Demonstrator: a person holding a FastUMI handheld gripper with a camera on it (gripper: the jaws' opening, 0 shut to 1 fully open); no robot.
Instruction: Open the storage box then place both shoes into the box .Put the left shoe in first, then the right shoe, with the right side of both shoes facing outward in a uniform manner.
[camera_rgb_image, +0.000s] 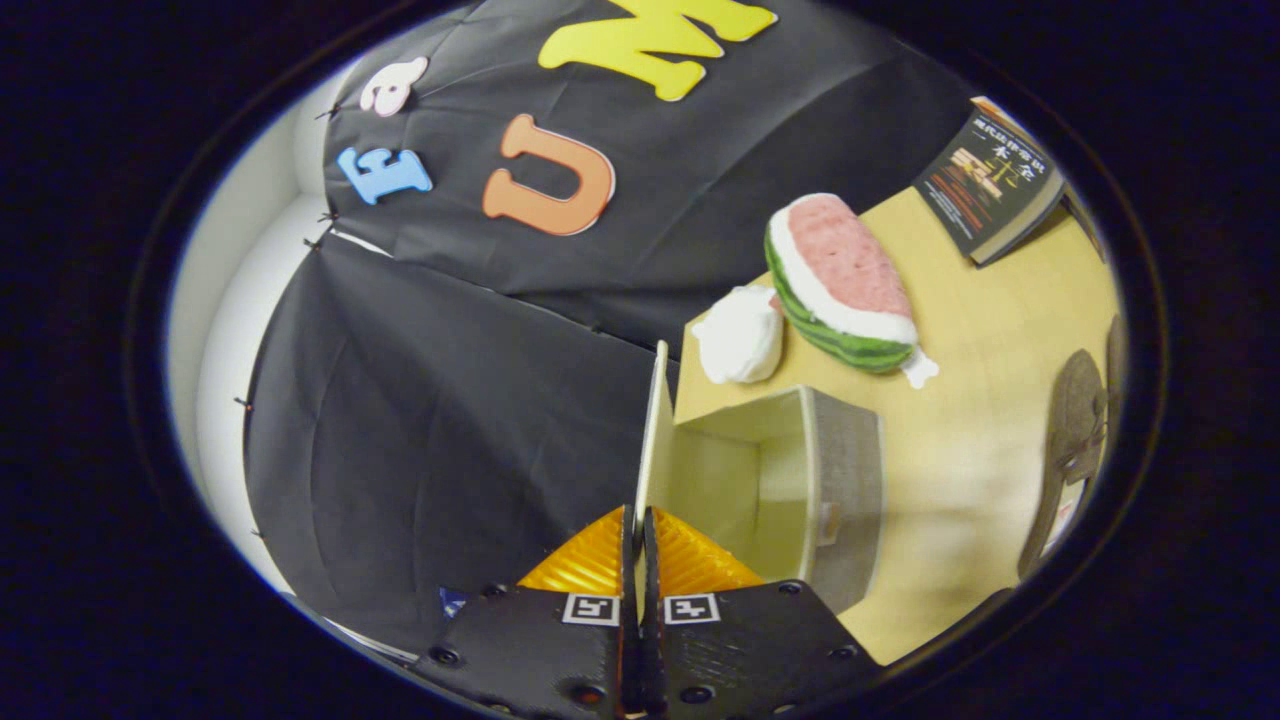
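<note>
So we've got the lid up, box open, shoes not in yet.

Biggest thing first: the wooden surface (960, 440) carries the storage box (800, 480), which sits just ahead of the fingers and looks empty inside. Its lid (655, 430) stands nearly upright, and our hand-held gripper (637, 540) is pinched tight on its edge, fingers closed with only the thin panel between them. We'd reckon the trick is swinging it fully back before letting go, so it doesn't flop shut. One dark shoe (1075, 450) lies well off to the side. Beyond the box: a watermelon plush (840, 280), a white soft lump (742, 335), a book (990, 185).
</note>
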